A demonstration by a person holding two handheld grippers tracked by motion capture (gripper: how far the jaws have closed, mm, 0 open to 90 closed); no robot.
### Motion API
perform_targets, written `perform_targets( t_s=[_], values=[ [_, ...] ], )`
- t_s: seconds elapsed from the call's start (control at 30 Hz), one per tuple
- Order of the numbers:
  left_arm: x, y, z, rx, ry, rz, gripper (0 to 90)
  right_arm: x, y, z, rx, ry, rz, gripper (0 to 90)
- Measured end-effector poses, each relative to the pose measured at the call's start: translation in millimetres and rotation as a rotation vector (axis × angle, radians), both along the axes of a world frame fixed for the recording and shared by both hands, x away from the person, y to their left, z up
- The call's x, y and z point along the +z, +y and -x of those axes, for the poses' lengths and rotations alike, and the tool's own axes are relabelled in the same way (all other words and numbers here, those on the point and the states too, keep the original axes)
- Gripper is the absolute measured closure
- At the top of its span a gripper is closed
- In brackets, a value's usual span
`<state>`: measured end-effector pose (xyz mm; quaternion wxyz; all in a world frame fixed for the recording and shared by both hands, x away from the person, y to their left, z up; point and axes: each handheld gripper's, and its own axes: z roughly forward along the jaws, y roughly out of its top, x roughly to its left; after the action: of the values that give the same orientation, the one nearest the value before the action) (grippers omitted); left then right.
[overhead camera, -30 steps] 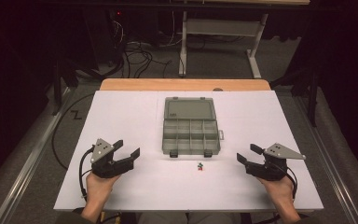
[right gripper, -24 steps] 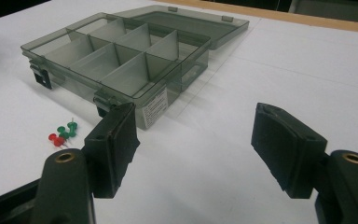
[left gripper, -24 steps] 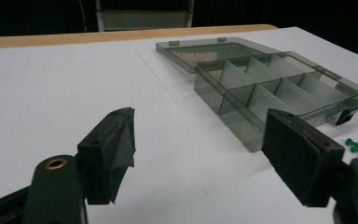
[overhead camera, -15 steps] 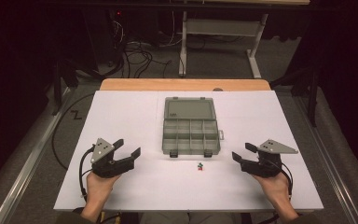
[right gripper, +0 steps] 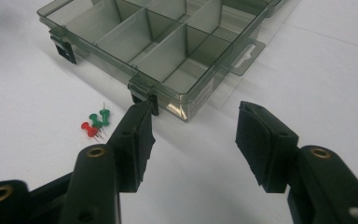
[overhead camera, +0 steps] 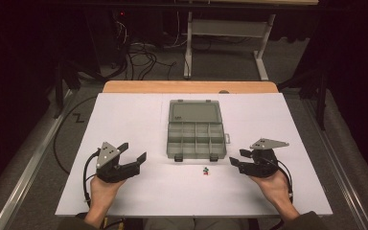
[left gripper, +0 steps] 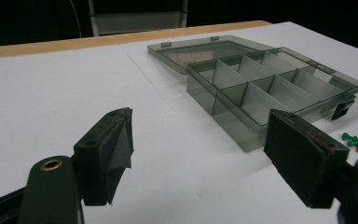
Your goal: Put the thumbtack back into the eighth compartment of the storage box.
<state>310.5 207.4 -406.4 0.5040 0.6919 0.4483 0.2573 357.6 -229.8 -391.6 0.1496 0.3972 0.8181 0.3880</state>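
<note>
Lying open: clear compartment box [overhead camera: 196, 135]

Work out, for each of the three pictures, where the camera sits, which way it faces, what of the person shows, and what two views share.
High view: above the person's side, facing forward and down on the white table; forearms, hands, left gripper and right gripper show.
Left gripper view: rides the left gripper, facing the open smoky clear plastic compartment box.
Right gripper view: rides the right gripper, facing the same box.
Shared: both gripper views show the small red and green pushpins beside the box.
</note>
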Motion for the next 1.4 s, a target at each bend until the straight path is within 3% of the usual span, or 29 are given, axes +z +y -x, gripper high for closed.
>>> perform_targets(
  t_s=[0.47, 1.4],
  values=[
    [-0.7, -1.7, -0.3, -0.005, 0.003, -0.007, 22.7, 5.2, 20.3, -9.6, 0.047, 0.126, 0.081, 62.3],
    [-1.1, -6.0, 1.3, -0.022, -0.022, -0.037, 22.6, 4.3, 67.7, -28.6, 0.164, 0.247, 0.213, 70.9]
  ],
)
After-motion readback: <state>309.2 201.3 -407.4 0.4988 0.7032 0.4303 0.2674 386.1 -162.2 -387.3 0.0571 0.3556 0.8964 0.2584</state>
